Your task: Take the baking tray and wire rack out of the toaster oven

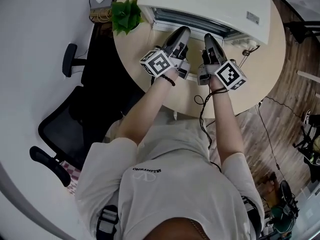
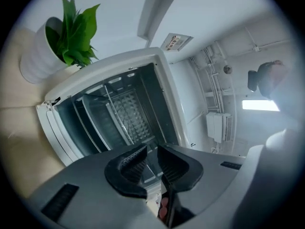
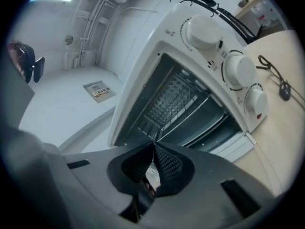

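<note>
The white toaster oven [image 1: 210, 6] stands at the back of the round table with its door open. Inside it, the wire rack [image 2: 116, 109] [image 3: 174, 99] sits on its rails, with the dark baking tray [image 2: 95, 118] [image 3: 209, 127] alongside it. Both grippers hover side by side just in front of the opening, apart from the oven. The left gripper [image 1: 183, 30] [image 2: 151, 152] has its jaws a narrow gap apart with nothing between them. The right gripper [image 1: 208, 36] [image 3: 153, 149] is shut and empty, pointing at the lower middle of the opening.
A potted green plant [image 1: 126, 15] [image 2: 71, 32] stands on the table to the left of the oven. Three white knobs [image 3: 238, 70] line the oven's right side, and a black cable [image 3: 274, 73] lies on the tabletop [image 1: 260, 74] beyond. An office chair [image 1: 60, 124] is at the left.
</note>
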Motion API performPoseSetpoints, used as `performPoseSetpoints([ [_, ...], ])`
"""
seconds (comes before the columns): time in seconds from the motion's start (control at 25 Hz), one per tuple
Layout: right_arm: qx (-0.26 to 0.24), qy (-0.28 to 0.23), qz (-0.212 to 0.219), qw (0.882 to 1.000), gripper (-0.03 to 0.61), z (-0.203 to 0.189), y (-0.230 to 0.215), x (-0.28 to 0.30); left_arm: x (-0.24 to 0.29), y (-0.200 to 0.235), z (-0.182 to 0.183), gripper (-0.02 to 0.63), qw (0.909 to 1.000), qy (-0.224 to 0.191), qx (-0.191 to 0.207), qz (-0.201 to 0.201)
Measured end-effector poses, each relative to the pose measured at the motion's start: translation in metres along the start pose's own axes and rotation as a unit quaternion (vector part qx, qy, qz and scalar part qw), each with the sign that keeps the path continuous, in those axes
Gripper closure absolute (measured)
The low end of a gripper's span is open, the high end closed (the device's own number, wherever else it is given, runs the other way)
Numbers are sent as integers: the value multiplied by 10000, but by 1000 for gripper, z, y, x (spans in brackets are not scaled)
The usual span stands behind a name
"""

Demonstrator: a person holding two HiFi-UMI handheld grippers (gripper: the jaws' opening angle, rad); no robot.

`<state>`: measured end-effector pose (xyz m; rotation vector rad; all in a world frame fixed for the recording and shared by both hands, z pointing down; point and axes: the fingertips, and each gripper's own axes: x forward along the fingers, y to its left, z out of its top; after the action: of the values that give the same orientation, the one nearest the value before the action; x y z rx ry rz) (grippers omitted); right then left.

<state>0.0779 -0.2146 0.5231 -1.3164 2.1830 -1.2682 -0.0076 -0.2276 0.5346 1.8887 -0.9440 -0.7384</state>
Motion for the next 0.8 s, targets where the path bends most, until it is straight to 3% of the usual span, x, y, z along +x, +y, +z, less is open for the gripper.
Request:
performPoseSetpoints([
  [0.12,141,-31,29,9999,578,2,-9,5,9,10,1,512,9995,-183,-242,36],
  [0.28,370,-144,94,9992,577,9,-17,14,20,20,3,506,9990,-280,-335,61],
  [0.32,455,-170,124,9987,510,11,-19,16,22,23,3,506,9989,-306,-344,78],
  [0.64,1128,-529,98,9922,508,22,-42,27,40,30,5,506,9983,-316,-490,40],
  [0.8,1501,-805,157,9853,508,28,-48,29,37,62,-6,506,9984,-245,-473,172],
])
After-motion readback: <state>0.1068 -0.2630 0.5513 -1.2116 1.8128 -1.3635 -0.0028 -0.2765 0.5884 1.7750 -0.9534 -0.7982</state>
